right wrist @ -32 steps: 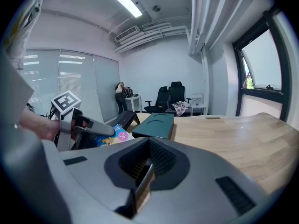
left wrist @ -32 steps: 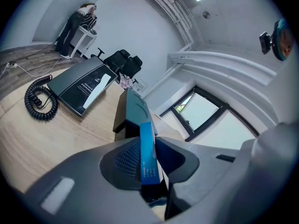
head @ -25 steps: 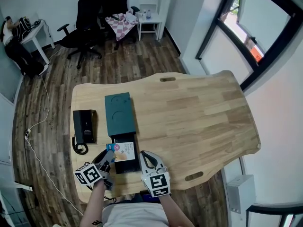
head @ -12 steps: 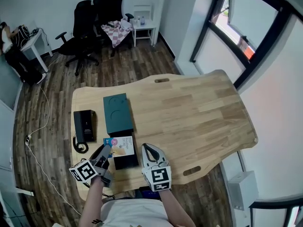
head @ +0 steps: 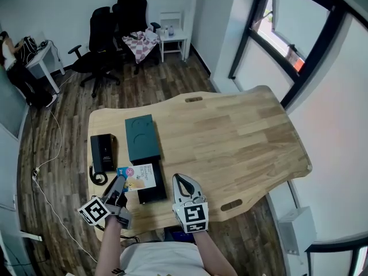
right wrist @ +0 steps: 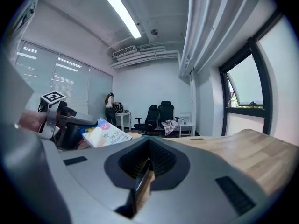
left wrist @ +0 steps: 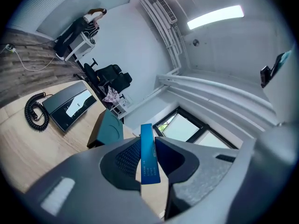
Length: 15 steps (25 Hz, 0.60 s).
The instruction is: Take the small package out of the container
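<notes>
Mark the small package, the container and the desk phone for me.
small package (head: 140,177), head view, middle of its white printed face.
container (head: 142,138), head view, centre of its teal top.
desk phone (head: 103,152), head view, middle of its black body.

The table (head: 241,137) is pale blond wood with streaky plank grain. The container (head: 142,138) on it is dark teal, its tray (head: 153,193) black. The small package (head: 138,176) is cream with a bright blue edge and a pink disc. The phone (head: 103,152) is black. The left hand-held gripper (head: 119,183) and the right hand-held gripper (head: 180,180) are grey, with black-and-white square markers. The floor (head: 63,125) is dark brown boards. The cloth (head: 138,41) is checked pink and white.
</notes>
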Motion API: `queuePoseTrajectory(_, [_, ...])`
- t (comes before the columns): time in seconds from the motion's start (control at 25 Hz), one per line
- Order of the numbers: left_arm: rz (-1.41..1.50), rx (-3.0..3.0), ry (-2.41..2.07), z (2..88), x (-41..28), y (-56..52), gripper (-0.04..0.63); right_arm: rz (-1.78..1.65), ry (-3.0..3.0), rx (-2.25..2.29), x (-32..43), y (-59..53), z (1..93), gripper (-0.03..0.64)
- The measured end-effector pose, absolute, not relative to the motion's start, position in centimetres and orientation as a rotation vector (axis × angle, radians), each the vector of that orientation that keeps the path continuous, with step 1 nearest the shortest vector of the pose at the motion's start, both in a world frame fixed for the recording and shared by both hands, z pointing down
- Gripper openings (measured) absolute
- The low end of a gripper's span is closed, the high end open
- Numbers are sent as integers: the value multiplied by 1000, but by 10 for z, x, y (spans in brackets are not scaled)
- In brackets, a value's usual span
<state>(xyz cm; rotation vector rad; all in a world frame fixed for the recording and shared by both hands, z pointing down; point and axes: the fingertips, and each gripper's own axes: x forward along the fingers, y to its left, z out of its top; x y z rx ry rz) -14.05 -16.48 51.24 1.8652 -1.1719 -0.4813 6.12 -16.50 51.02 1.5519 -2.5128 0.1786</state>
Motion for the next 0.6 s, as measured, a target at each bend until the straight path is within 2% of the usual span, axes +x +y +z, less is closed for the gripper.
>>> queuePoseTrajectory(0.6, [-585,1843,-1096,498,-138,-151,94,240,-2512,1565,56,-150,508,5])
